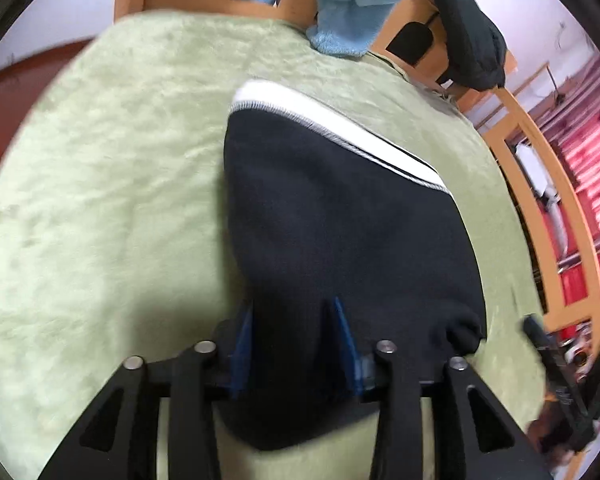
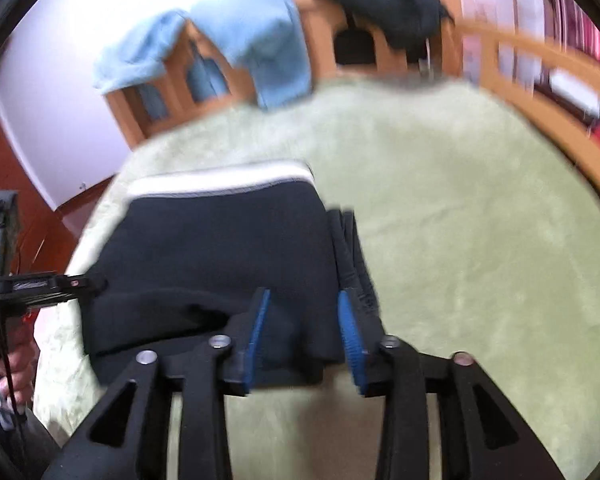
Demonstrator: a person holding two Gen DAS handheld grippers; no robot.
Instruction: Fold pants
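Note:
The black pants with a white waistband lie folded on a pale green fleece blanket. My left gripper stands open with its blue pads on either side of the near edge of the pants. In the right wrist view the pants fill the left centre, waistband at the far end. My right gripper stands open around the near right corner of the cloth. The left gripper shows at the left edge, touching the pants' left side.
A wooden bed frame borders the blanket at the back and right. A light blue towel and a black garment hang over the headboard. A person's hand is at the lower left. Red striped fabric lies beyond the rail.

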